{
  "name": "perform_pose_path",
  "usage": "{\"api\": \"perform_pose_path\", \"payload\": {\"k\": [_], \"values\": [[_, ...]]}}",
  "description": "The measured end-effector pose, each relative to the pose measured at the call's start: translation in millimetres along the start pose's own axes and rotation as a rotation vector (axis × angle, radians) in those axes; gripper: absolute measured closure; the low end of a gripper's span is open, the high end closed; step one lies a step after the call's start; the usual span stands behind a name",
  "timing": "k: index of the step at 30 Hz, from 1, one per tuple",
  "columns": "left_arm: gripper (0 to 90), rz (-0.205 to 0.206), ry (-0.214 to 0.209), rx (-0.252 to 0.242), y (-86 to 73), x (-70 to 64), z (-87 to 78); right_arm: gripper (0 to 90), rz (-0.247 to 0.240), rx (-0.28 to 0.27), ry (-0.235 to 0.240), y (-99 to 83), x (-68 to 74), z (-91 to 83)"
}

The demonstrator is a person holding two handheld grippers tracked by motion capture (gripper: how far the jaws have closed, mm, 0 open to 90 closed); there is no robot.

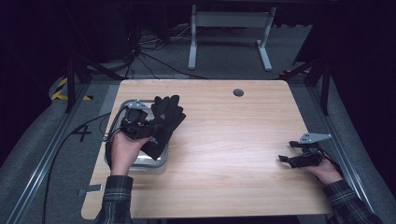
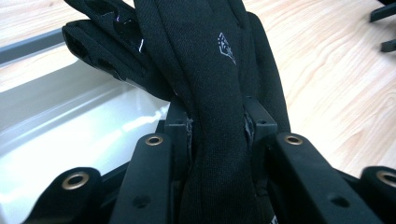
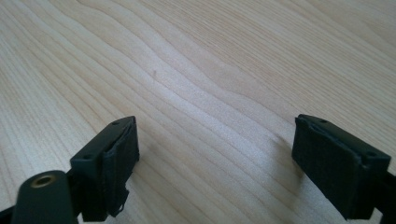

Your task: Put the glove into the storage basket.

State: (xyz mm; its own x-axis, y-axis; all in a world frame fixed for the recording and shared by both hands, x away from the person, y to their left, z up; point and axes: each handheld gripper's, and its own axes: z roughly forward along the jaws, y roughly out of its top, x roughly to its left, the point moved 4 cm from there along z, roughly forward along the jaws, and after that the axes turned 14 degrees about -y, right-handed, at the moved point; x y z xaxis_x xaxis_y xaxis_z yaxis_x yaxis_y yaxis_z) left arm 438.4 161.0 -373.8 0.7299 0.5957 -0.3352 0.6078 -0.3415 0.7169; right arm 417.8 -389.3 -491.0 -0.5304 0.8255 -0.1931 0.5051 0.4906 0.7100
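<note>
Left gripper (image 1: 140,125) clamps the black gloves (image 1: 164,122) mid-fabric, held over the metal tray (image 1: 140,163) at table left, likely for lifting out or dropping in. Right gripper (image 1: 299,156) rests spread and empty near the table's (image 1: 233,140) right edge, apparently waiting.

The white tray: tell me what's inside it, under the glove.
Under the black glove, held clamped by the left gripper, the white tray shows bare, glossy floor. The hand and glove hide the rest of its inside.

We see a wooden table (image 1: 224,140) with a round hole (image 1: 238,92) near its far edge, a white frame (image 1: 229,35) at upper centre, and cables (image 1: 149,56) on the grey floor (image 1: 224,60).
</note>
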Motion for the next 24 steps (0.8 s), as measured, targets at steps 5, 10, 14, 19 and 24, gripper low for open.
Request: {"api": "perform_pose_path", "payload": {"k": [5, 10, 14, 19, 24], "values": [[69.7, -0.029, 0.033, 0.022, -14.6, 20.5, -3.6, 15.4, 0.002, 0.0, -0.001, 0.0, -0.1, 0.0], [69.6, -0.047, 0.047, 0.054, -24.6, 34.8, -1.0, 15.5, 0.003, 0.001, -0.002, 0.0, -0.1, 0.0], [69.3, -0.065, 0.043, 0.088, -31.6, 44.6, 6.3, 15.5, 0.007, 0.002, -0.003, 0.0, -0.2, 0.0], [68.8, -0.081, 0.053, 0.117, -36.3, 52.6, 12.0, 15.5, 0.006, 0.003, -0.003, 0.0, -0.3, -0.1], [67.8, -0.097, 0.045, 0.154, -40.9, 57.0, 19.8, 15.5, 0.008, 0.002, -0.004, 0.0, -0.3, 0.0]]}}
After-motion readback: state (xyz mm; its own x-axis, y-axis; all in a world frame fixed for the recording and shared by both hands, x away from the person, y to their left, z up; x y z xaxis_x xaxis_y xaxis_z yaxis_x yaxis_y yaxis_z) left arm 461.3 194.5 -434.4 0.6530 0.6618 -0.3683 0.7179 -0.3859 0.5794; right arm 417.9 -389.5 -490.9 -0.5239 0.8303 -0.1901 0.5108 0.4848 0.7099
